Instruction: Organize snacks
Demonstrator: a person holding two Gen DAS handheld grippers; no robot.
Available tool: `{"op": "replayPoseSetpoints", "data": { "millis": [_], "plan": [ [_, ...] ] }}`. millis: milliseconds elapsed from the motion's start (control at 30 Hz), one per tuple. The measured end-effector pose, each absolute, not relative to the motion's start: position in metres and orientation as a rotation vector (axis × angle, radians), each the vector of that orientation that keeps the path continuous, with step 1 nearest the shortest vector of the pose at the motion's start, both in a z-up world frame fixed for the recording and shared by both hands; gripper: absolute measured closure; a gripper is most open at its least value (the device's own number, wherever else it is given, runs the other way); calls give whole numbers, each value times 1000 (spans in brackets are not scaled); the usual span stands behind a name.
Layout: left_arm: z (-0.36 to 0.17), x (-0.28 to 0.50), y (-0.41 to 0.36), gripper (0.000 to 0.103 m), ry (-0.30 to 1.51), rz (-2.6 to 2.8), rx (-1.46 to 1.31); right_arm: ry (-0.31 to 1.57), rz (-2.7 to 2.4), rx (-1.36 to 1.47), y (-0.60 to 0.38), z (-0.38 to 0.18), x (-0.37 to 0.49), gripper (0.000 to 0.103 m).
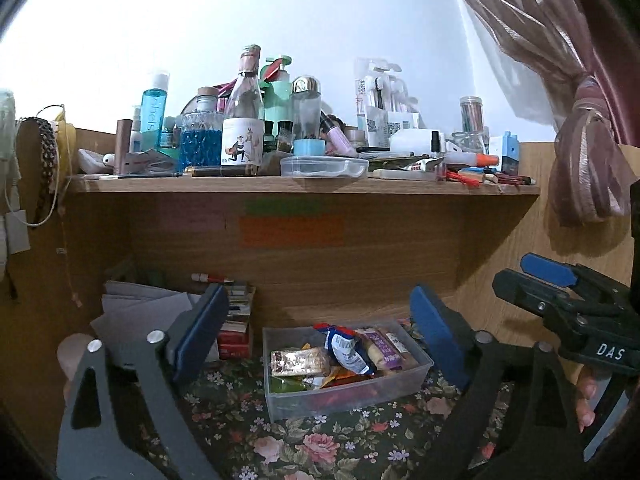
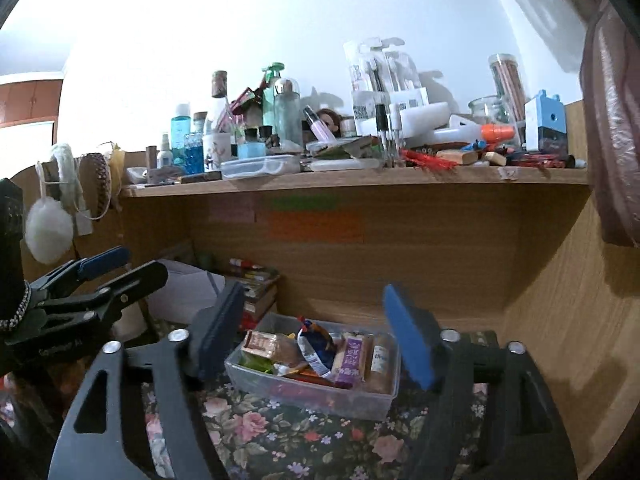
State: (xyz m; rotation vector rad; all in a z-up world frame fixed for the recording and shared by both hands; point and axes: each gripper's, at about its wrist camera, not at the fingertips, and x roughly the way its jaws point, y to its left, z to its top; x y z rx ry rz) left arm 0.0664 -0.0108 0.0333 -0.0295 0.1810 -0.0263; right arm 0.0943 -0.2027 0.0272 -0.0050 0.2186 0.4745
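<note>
— Clear plastic rectangular tub [image 1: 416,372], where did you log it?

— On the dark floral tablecloth [image 1: 320,448], under the wooden shelf [image 1: 304,186], near the back panel. I saw it from both wrists; right view had the tub [image 2: 376,404] just ahead too.

— Contents?

— Wrapped snacks inside: a shiny gold-brown bar [image 1: 298,362] at the left, a blue-and-white pouch [image 1: 346,350] mid, a purple-wrapped bar [image 1: 382,348] to its right. Orange and green wrappers beneath, too jumbled to name.

— Grippers?

— My left gripper [image 1: 320,336] had its blue-padded jaws spread wide, nothing between them, tub seen in the gap. My right gripper [image 2: 316,336] likewise: jaws apart, holding nothing, above the tub's near side. Neither touched it, as far as I could tell.

— Each visible to the other?

— Yes, the right one [image 1: 560,292] showed at the left camera's right edge, the left one [image 2: 88,284] at the right camera's left edge.

— Surroundings?

— Stacked books [image 2: 256,292] left of the tub; bottles and jars crowded on the shelf.
</note>
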Motion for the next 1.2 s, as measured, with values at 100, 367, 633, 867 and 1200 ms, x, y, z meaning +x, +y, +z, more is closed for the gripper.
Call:
{"op": "replayPoseSetpoints", "data": {
  "millis": [100, 367, 633, 867, 1200],
  "plan": [
    [32, 61, -12, 3, 179, -23, -35, 219, 468, 3, -205, 26, 89, 18],
    [26, 55, -16, 0, 178, -8, -34, 212, 424, -16, -202, 21, 79, 2],
    [23, 55, -15, 0, 180, -10, -35, 202, 393, -30, -199, 16, 77, 0],
    [23, 54, -17, 0, 177, -3, -28, 211, 390, -21, -201, 13, 79, 0],
    [20, 54, -16, 0, 180, -13, -17, 210, 381, -23, -201, 12, 79, 0]
  ]
}}
